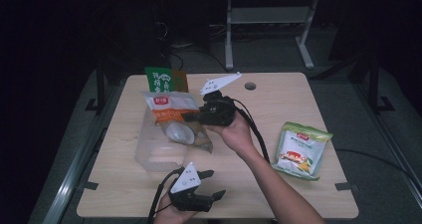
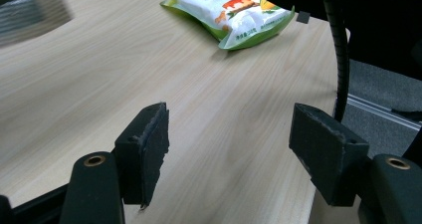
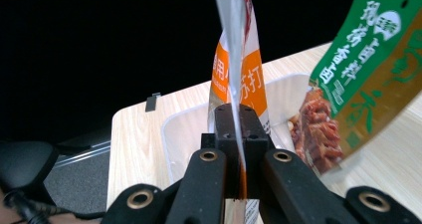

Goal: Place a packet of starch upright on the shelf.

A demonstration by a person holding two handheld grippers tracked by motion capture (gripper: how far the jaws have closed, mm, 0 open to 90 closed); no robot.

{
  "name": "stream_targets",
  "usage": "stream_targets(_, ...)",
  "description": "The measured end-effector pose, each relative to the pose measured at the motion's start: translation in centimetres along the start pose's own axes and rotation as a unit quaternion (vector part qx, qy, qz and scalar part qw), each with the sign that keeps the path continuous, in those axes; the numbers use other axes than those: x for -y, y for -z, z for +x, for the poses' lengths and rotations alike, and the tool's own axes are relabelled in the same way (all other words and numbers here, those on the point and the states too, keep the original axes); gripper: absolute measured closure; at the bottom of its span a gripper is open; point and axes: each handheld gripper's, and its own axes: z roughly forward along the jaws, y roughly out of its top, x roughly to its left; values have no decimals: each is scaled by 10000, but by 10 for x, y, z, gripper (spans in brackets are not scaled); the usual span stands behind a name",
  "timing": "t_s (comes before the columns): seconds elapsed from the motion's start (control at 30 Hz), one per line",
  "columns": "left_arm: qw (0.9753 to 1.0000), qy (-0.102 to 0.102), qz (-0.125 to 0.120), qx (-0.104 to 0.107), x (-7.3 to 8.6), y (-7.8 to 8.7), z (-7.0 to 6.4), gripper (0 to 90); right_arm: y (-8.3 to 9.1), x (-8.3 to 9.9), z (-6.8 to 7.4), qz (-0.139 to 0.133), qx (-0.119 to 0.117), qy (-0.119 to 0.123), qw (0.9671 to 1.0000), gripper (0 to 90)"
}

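My right gripper (image 1: 195, 117) is shut on the edge of a white and orange snack bag (image 1: 169, 109), holding it above a clear plastic container (image 1: 149, 157) at the table's left middle. In the right gripper view the jaws (image 3: 238, 122) pinch the bag's thin seam, and the bag (image 3: 240, 79) stands edge-on over the container (image 3: 186, 129). A green and brown snack bag (image 3: 366, 79) leans at the container's far side (image 1: 165, 79). My left gripper (image 1: 215, 185) is open over the table's front edge, nothing between its pads (image 2: 229, 139).
A green and white snack bag (image 1: 301, 150) lies flat on the right of the wooden table (image 1: 278, 104), also seen ahead of the left gripper (image 2: 231, 12). The right gripper's black cable (image 2: 340, 50) trails past the arm. Dark floor and desk legs surround the table.
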Motion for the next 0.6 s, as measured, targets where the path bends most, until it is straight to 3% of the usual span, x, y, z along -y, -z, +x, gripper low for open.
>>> stream_targets(0.33,10000,8,9,-40,0,3,2,301,-37,-2,-1,74,-180,-31,9998,898)
stream_targets(0.6,10000,15,-26,-79,0,6,4,301,-57,-3,-2,175,-282,-62,9994,898)
